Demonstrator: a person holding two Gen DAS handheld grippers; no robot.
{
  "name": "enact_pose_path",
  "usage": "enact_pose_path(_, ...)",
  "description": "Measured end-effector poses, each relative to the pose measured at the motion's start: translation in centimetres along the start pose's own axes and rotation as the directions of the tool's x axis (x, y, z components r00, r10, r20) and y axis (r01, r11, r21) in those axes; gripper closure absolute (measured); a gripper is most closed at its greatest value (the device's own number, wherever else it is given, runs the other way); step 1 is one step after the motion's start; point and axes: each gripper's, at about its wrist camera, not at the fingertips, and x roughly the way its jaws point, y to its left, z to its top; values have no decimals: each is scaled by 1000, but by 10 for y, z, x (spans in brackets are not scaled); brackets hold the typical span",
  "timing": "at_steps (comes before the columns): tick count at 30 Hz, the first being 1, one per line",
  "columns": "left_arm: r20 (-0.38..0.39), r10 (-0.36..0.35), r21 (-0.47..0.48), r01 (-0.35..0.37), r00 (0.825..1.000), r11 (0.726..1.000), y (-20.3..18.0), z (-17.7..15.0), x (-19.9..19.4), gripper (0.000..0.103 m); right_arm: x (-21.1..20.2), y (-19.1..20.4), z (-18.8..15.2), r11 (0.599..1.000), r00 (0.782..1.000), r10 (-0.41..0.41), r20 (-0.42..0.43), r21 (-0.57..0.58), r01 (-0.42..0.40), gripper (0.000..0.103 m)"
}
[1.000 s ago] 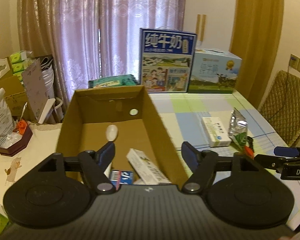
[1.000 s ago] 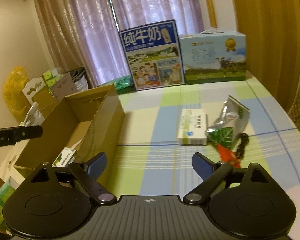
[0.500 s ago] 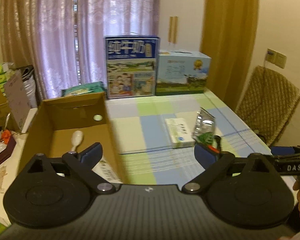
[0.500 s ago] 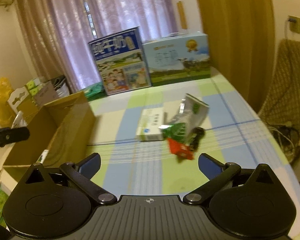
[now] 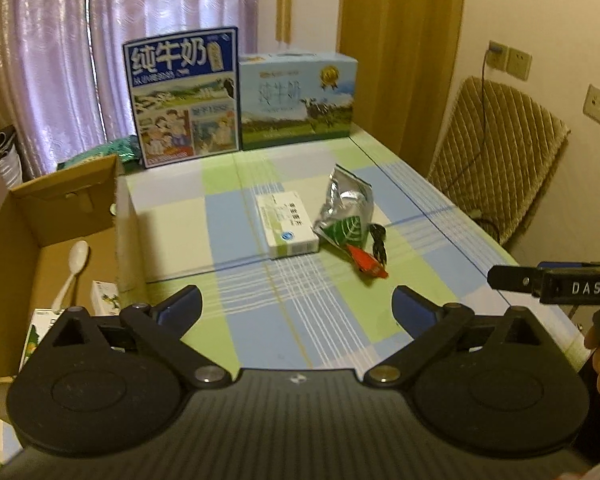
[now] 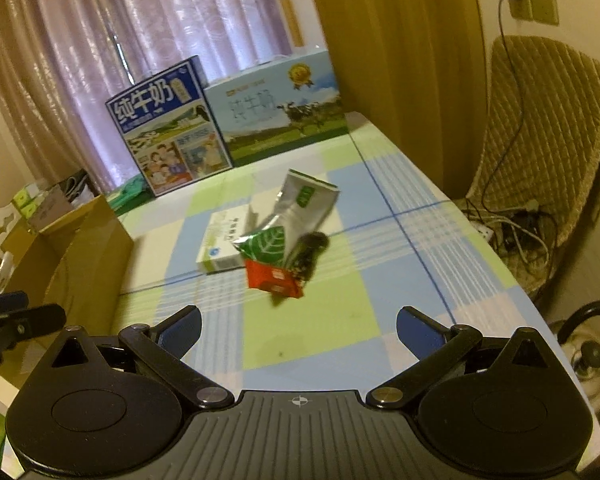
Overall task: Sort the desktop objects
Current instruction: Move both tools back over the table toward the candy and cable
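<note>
Both claws, left (image 5: 296,306) and right (image 6: 299,326), gape wide and hold nothing, poised above the near edge of the surface (image 5: 260,320). Toward the surface's middle lie a white box (image 5: 288,226), a foil pouch (image 5: 346,212) touching its right side, a red packet (image 5: 366,264) and a small black item (image 5: 379,240) beside that. A carton (image 5: 60,216) at the left edge holds a spoon (image 5: 74,264) and small boxes.

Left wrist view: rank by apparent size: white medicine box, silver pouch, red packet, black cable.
1. white medicine box and silver pouch: too alike to rank
2. red packet
3. black cable: close to the packet, partly hidden
</note>
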Motion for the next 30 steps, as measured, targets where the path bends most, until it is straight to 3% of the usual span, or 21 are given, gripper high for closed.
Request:
enact_pose_path(9,-51,-21,38,23,998,999,-14,-4,31,4,18,-18,2,1000,1000,-14,-20,1,14,2)
enact_pose_path(16,-56,-76,100,81,996,992,-25,-4,59,4,44,-29,11,998,999,-3,-49,-64,0,2)
enact_pose_path(23,-85,-128,279,147,988,949,-50,-3,102,4,82,-41,20,983,994,25,-108,-177,-44,2)
enact_pose_path(28,-127,-127,361,165,984,918,-61,0,140,7,112,-53,22,981,989,25,-145,-189,-52,3)
enact_pose_path(30,-135,-128,389,171,983,905,-64,2,153,8,121,-58,22,982,987,33,-158,-177,-61,8)
